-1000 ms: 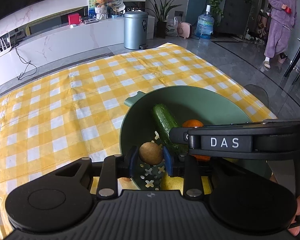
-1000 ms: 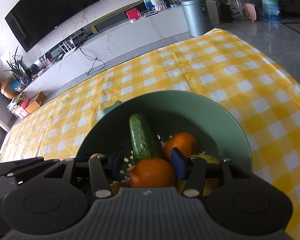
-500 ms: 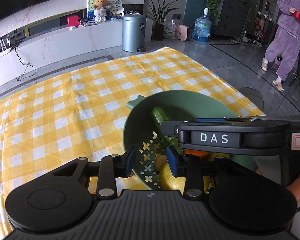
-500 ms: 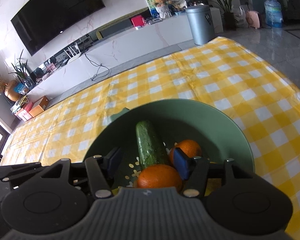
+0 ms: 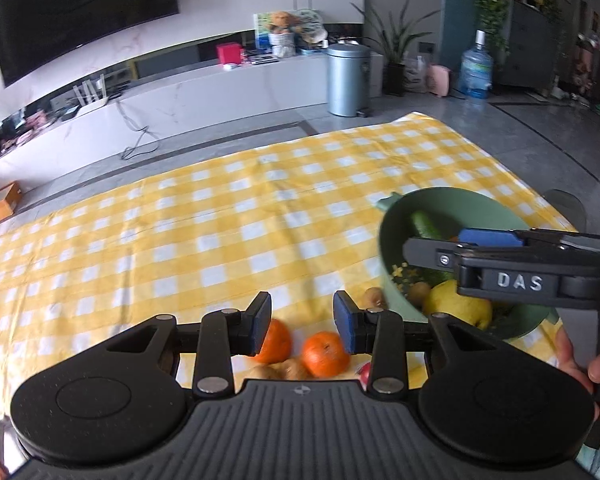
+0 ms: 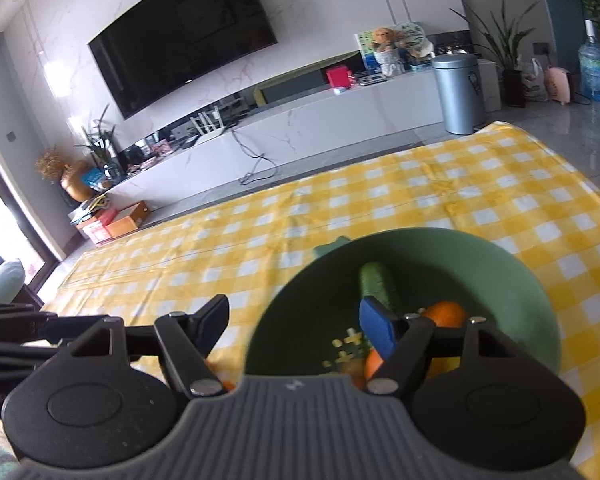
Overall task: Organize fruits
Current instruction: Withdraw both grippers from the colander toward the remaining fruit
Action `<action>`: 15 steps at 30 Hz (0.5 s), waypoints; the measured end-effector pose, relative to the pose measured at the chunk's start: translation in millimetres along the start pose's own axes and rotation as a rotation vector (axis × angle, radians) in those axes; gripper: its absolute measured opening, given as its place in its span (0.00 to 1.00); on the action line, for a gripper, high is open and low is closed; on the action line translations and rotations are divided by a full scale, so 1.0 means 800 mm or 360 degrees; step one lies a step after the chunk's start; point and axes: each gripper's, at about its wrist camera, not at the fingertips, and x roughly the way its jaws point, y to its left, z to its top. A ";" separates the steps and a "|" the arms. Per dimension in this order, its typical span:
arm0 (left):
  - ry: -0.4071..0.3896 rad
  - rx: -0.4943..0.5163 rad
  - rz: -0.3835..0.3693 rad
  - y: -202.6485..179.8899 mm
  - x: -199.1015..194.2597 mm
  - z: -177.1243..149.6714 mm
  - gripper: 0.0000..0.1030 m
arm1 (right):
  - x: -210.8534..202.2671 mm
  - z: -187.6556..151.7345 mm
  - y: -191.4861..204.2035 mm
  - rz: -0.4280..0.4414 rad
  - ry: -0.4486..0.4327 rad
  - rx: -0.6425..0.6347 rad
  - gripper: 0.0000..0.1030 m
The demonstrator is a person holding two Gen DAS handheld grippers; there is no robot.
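Note:
A green bowl (image 5: 396, 216) (image 6: 512, 280) stands on the yellow checked cloth at the right. It holds a cucumber (image 5: 426, 225) (image 6: 378, 286), oranges (image 6: 444, 314), a yellow lemon (image 5: 456, 306) and a kiwi (image 5: 420, 291). My left gripper (image 5: 302, 318) is open and empty above two oranges (image 5: 326, 354) (image 5: 276, 340) lying on the cloth left of the bowl. My right gripper (image 6: 294, 326) is open and empty over the bowl's near left rim; it also shows side-on in the left wrist view (image 5: 512, 256).
Small brown fruits (image 5: 374, 296) (image 5: 294, 369) and a red one (image 5: 364, 372) lie on the cloth (image 5: 180, 240) near the oranges. The cloth's far edge borders grey floor, with a white TV bench and a metal bin (image 5: 346, 78) beyond.
Both grippers opened and drew back. The left let its kiwi go into the bowl and swung left over the loose oranges. The right released its orange into the bowl.

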 end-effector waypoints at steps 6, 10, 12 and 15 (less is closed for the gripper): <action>-0.0012 -0.0100 0.0048 0.025 -0.013 -0.023 0.42 | -0.012 -0.022 0.039 0.0044 -0.0010 -0.0176 0.63; -0.0030 -0.0127 0.0038 0.035 -0.021 -0.036 0.42 | -0.010 -0.040 0.056 0.0066 0.0055 -0.0177 0.56; -0.0035 -0.0130 0.0029 0.038 -0.021 -0.042 0.42 | -0.010 -0.049 0.063 0.0077 0.0091 -0.0171 0.53; -0.0033 -0.0141 0.0009 0.042 -0.018 -0.050 0.42 | -0.007 -0.061 0.077 0.0044 0.0139 -0.0239 0.53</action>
